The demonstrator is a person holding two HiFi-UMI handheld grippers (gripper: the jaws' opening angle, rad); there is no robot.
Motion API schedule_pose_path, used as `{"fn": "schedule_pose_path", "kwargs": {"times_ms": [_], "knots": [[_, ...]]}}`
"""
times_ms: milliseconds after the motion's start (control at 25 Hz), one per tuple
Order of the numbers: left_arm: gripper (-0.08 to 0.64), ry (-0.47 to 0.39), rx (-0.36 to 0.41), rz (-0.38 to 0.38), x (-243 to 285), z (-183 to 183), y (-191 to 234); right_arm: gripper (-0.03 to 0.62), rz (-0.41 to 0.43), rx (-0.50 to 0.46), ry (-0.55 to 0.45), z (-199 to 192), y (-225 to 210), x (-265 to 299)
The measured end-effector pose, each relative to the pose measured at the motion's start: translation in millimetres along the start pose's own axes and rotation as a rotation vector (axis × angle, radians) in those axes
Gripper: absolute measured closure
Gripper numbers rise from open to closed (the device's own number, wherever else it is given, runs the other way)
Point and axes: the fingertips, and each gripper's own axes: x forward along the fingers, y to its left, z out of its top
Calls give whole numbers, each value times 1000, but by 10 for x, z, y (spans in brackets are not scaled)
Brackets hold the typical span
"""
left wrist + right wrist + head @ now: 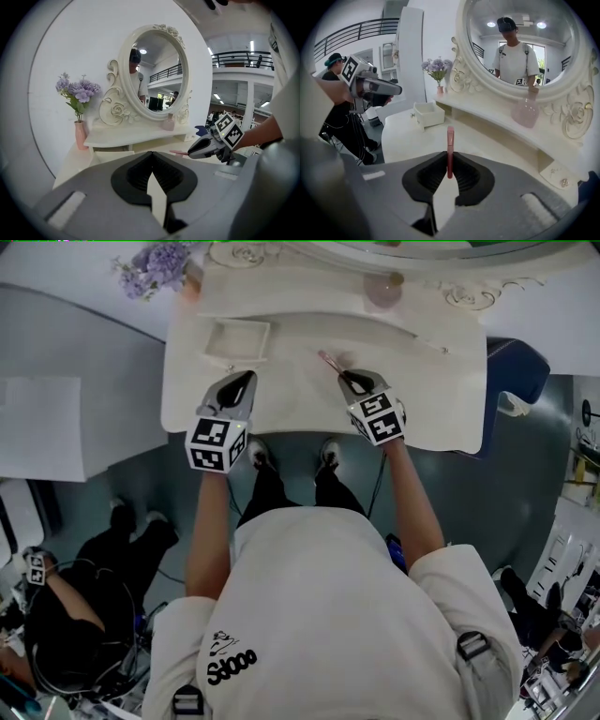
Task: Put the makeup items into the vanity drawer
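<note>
My right gripper [345, 377] is shut on a slim pink makeup stick [450, 140], which juts forward from between its pads over the vanity top [412, 399]. In the head view the stick [328, 360] points toward the back left. The small open drawer [236, 340] stands pulled out at the left of the vanity and looks empty [427, 114]. My left gripper [246, 379] hovers just in front of that drawer, shut with nothing between its pads [151, 154]. From the left gripper view, the right gripper [194, 151] and the stick's tip [177, 152] show at the right.
An oval mirror [520, 42] in a carved frame rises behind a raised shelf. A pink bottle [382, 289] stands on that shelf, and a pink vase of purple flowers [77, 96] stands at its left end. A person sits on the floor at the left [56, 606].
</note>
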Motion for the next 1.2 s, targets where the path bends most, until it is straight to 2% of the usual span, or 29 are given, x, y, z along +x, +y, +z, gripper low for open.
{"fn": "schedule_pose_path", "kwargs": {"times_ms": [240,520,840,1000,1200], "knots": [[540,-13,-8,60,-160,85,333,551,41,-91,-47,655,179,108],[540,-14,-26,105,-379,137,730,551,112,-190,-35,1243,495,474],[540,9,13,100,-465,199,1109,551,191,-295,21,1631,802,1026],[540,19,9,91,-458,183,1254,551,224,-335,109,1632,927,1269],[540,13,17,53,-437,145,1289,549,210,-488,228,1582,1001,1546]]}}
